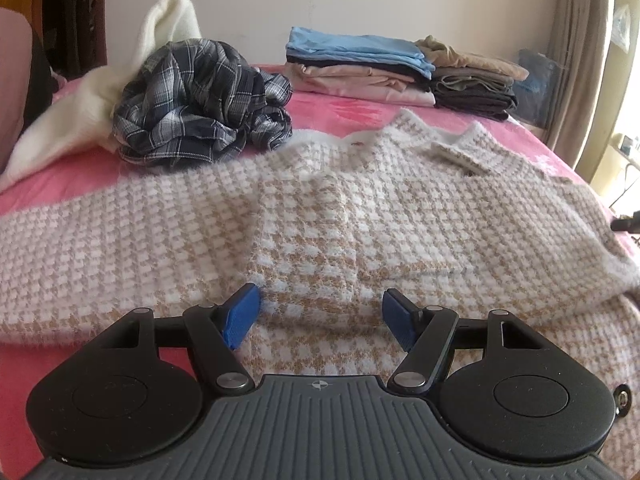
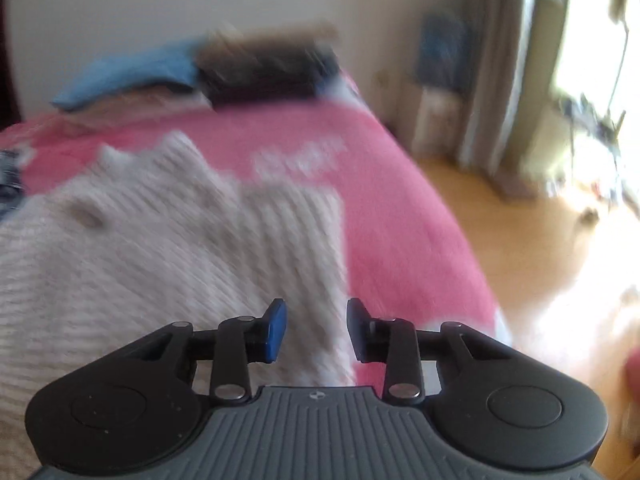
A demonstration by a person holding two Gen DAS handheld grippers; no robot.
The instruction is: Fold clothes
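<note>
Plaid heap (image 1: 200, 100) — left view only, sweater (image 1: 320, 208)

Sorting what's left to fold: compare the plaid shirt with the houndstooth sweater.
The plaid shirt is dark, thin and crumpled in a heap; the houndstooth sweater is pale beige-and-white, fuzzy knit, and spread mostly flat. The sweater covers far more bed. Both lie unfolded on the pink bedspread.

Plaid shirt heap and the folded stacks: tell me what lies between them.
Only bare pink bedspread separates the plaid shirt heap from the folded stacks, seen in the left wrist view.
</note>
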